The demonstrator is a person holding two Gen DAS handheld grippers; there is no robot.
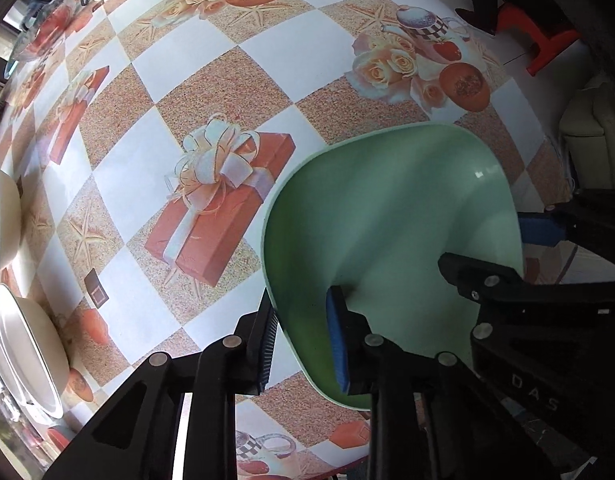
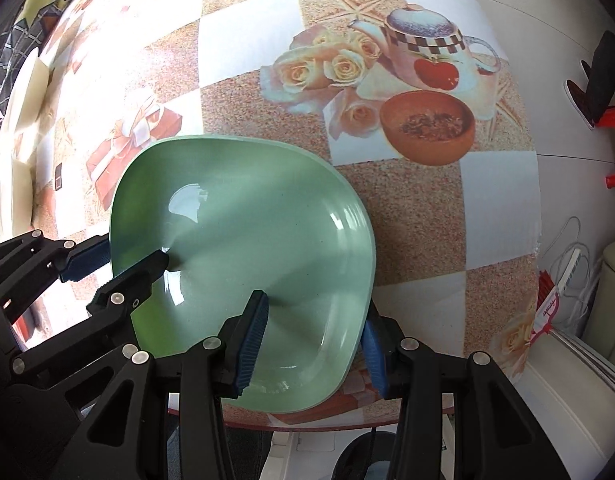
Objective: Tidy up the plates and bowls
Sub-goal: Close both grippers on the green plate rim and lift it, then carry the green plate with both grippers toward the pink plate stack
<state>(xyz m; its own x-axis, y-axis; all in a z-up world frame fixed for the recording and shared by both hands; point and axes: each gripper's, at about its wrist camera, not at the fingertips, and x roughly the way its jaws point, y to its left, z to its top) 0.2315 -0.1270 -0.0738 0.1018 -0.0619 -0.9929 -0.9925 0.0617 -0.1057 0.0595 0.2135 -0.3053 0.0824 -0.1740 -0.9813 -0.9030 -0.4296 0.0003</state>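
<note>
Glazed green plate (image 2: pixel 243 248) sits near the table's (image 2: pixel 427 216) edge; I judge it stiff, slick, breakable. My left gripper (image 1: pixel 303 340) is pinched on its rim. My right gripper (image 2: pixel 313 340) straddles the opposite rim, contact unclear.

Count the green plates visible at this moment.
1. The green plate lies near the table's front edge, its rim gripped by the left gripper on one side and the right gripper on the other. Cream dishes sit apart; more may be hidden.
</note>
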